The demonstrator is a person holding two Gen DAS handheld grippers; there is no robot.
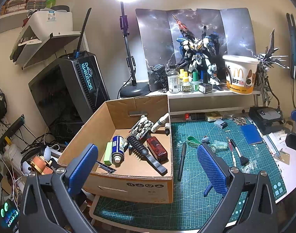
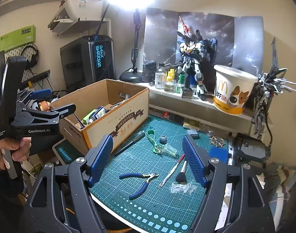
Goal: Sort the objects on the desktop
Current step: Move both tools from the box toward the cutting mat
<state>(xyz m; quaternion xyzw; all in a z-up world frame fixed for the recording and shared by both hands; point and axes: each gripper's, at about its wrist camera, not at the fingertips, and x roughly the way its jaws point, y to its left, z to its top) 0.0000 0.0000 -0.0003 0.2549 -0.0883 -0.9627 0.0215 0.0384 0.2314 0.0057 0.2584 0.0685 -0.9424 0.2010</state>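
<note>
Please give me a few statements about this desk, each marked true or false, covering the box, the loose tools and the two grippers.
1. The hairbrush lies inside the cardboard box. True.
2. The pliers are in the box. False: they lie on the cutting mat, in front of the right gripper.
3. The left gripper holds a pen. False: its jaws stand wide open and empty; the black pen lies on the mat beside the box.
4. The McDonald's bucket stands on the raised shelf. True.
5. The right gripper is shut on the brush. False: it is open, and the brush lies on the mat.
</note>
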